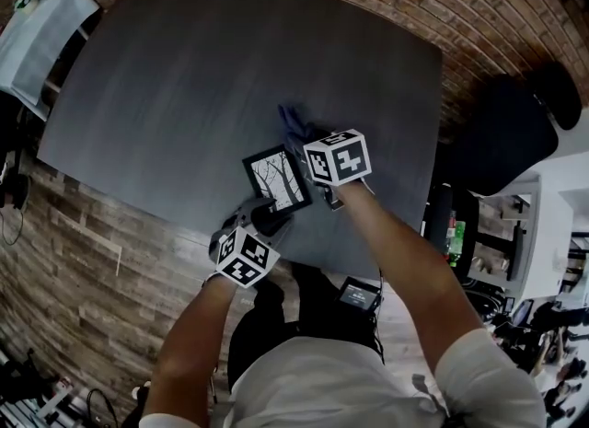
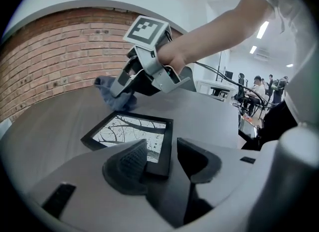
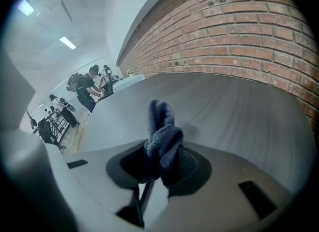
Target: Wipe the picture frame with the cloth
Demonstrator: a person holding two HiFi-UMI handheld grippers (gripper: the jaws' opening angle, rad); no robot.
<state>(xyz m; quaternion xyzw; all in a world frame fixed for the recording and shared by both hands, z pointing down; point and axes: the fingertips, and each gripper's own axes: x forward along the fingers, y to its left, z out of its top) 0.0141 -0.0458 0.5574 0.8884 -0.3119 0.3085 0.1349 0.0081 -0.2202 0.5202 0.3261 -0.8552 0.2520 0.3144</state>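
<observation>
- The left gripper [image 2: 162, 158] has its jaws about half apart; the near corner of the picture frame [image 2: 132, 132] stands between them; one pad lies against it, the other stays just clear
- The frame lies on the grey table [image 1: 184, 67], near the person's edge, between the two grippers
- The right gripper [image 3: 162, 163] is closed tight on the blue cloth [image 3: 163, 136], just beyond the frame's far edge
</observation>
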